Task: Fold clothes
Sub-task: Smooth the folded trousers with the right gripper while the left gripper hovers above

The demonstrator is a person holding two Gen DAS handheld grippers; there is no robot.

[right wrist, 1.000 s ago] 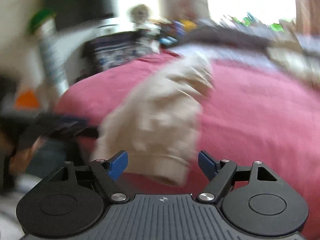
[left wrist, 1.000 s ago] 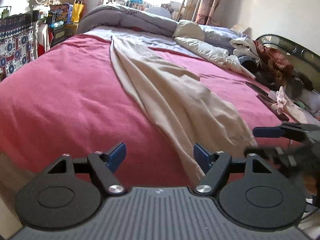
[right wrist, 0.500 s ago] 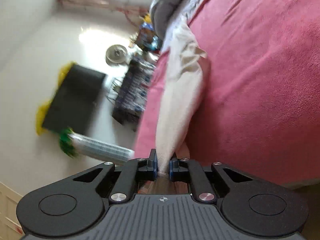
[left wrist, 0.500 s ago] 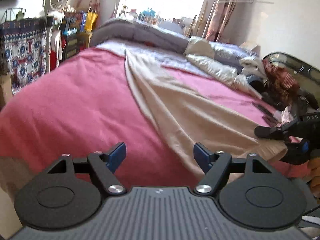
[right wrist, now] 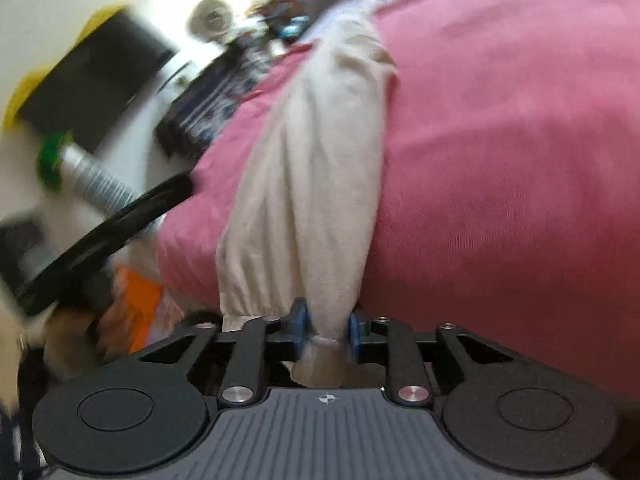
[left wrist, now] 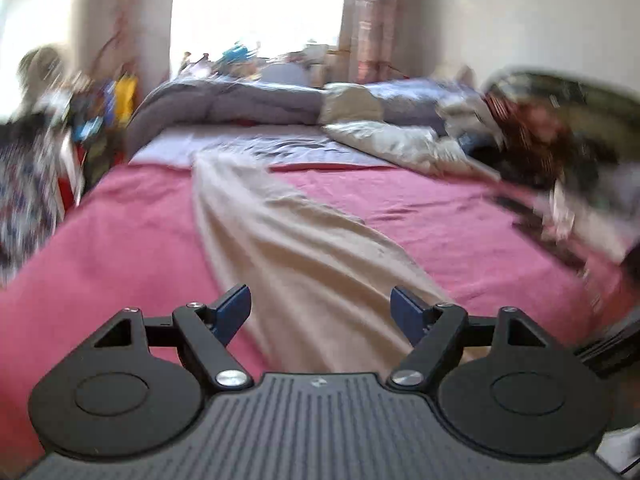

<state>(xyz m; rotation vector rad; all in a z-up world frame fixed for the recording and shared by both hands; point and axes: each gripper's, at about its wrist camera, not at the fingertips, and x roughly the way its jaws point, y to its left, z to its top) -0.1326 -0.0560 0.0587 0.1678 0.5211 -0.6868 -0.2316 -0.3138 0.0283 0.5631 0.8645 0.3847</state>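
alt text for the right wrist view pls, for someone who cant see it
The right gripper has the bunched hem of a beige garment between its blue pads, jaws opening. The garment stretches away across a pink bedspread. At left, blurred, a hand carries the other gripper before a cluttered room.

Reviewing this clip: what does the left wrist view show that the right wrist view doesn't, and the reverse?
Left wrist only: the left gripper open with nothing between its pads, the grey duvet and the piled clothes at the bed's far end.

Right wrist only: the right gripper, jaws opening, with the garment's bunched hem between its pads, and a black panel on the wall.

Both: the beige garment lying on the pink bedspread.
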